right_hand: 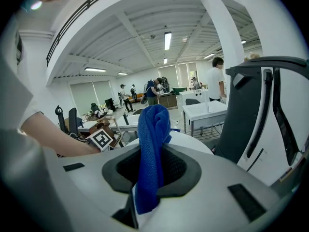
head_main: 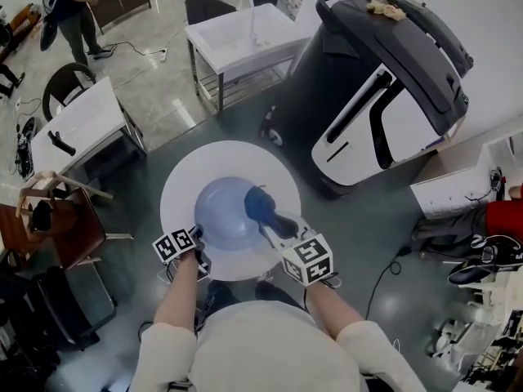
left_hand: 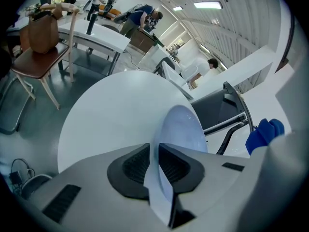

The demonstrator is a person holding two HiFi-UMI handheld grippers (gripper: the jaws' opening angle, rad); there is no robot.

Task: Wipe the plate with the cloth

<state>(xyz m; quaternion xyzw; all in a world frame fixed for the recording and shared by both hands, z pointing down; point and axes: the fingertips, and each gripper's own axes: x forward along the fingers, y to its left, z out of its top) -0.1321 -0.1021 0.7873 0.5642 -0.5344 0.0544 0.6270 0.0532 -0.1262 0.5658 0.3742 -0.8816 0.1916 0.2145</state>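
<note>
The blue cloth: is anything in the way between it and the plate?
Nothing visible. The right gripper holds the blue cloth right over the plate, and the left gripper pinches the plate's rim.

Centre frame, a pale blue round plate point(head_main: 219, 215) is seen against a round white table point(head_main: 184, 178). The right gripper point(head_main: 265, 223) holds a dark blue cloth point(head_main: 260, 205) at its right side.

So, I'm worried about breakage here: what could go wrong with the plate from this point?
The left gripper pinches the plate only by its thin rim, so pressure from the cloth could twist it loose. The right gripper holds the cloth bunched narrow; its jaws might scrape the plate.
</note>
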